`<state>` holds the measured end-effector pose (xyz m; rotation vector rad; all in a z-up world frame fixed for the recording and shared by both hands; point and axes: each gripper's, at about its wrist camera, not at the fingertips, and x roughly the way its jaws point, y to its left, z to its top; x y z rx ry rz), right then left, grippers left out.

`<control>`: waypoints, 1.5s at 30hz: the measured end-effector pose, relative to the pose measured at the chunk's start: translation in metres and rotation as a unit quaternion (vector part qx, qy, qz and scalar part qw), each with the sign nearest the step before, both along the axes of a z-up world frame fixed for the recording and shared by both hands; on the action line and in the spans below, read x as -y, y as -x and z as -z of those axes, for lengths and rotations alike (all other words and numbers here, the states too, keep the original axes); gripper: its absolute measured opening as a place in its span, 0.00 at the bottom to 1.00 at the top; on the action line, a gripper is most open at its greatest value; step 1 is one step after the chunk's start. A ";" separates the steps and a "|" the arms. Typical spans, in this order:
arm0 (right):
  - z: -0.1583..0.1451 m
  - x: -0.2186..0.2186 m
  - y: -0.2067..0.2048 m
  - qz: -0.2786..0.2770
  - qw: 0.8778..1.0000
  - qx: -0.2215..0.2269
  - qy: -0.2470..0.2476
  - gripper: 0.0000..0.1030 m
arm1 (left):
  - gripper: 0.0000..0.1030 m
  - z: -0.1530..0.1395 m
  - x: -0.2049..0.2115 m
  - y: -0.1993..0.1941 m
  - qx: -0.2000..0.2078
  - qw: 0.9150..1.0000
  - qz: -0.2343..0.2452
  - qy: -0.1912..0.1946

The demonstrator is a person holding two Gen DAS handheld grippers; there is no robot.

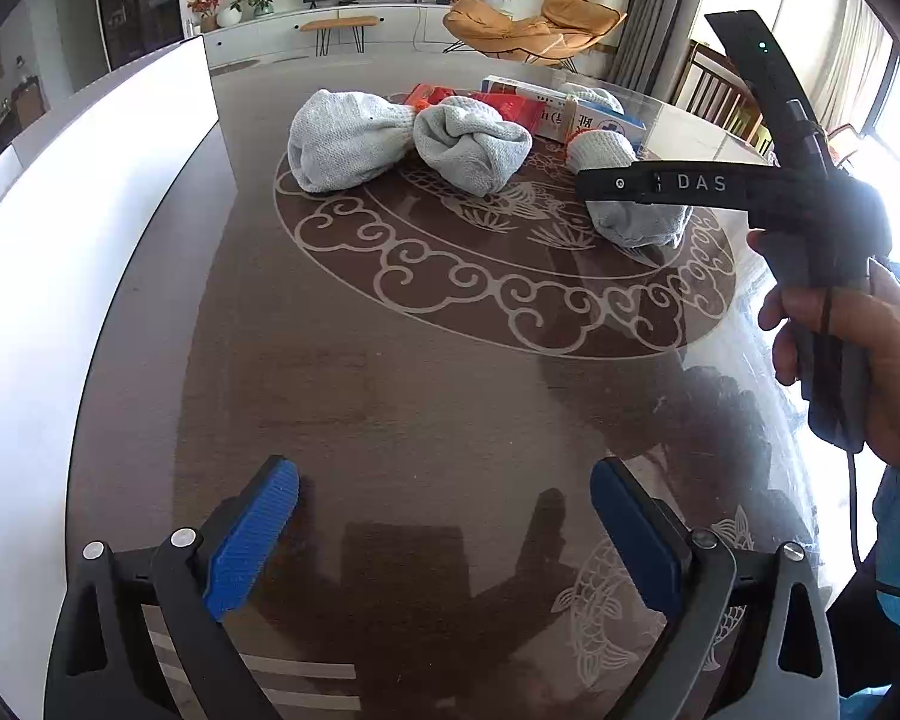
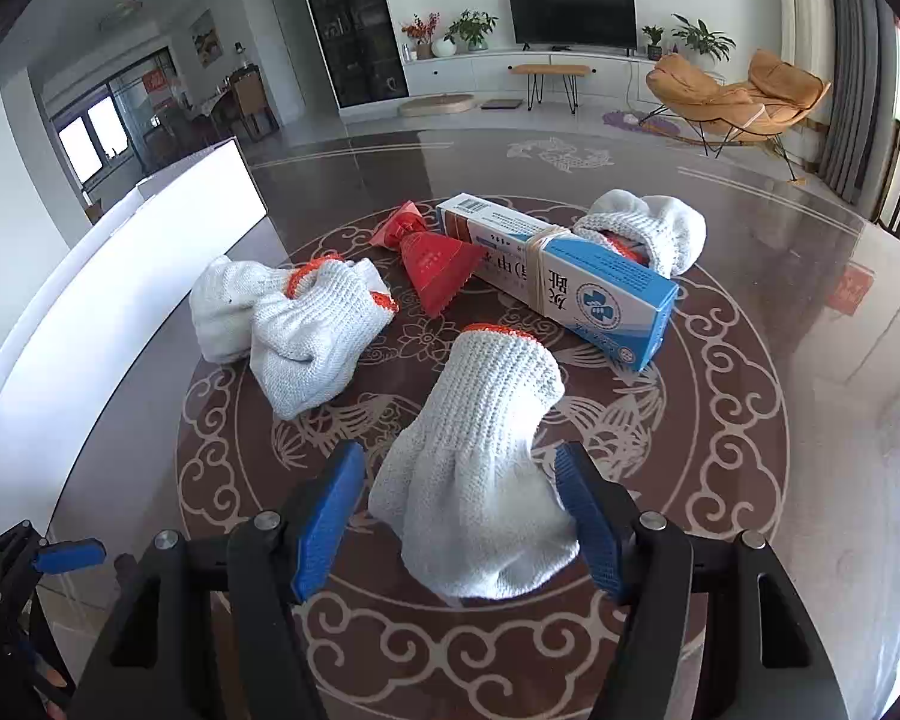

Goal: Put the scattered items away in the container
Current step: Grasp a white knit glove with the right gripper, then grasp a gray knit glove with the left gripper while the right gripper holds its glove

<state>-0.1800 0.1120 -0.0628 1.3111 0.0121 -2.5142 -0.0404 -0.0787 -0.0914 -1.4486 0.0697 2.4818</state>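
left gripper point(image 1: 444, 531): wide apart (nothing between) | gloves point(image 1: 411, 141): table point(image 1: 390, 396)

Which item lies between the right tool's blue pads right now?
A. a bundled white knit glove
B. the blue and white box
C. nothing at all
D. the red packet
A: in the right wrist view a bundled white knit glove lies between the pads of the right tool, while the box and red packet lie farther back on the table.
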 end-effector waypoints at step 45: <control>0.008 -0.080 -0.133 0.088 0.996 -0.033 -0.009 0.39 | 0.28 -0.003 -0.035 0.083 -0.016 0.995 0.091 -0.031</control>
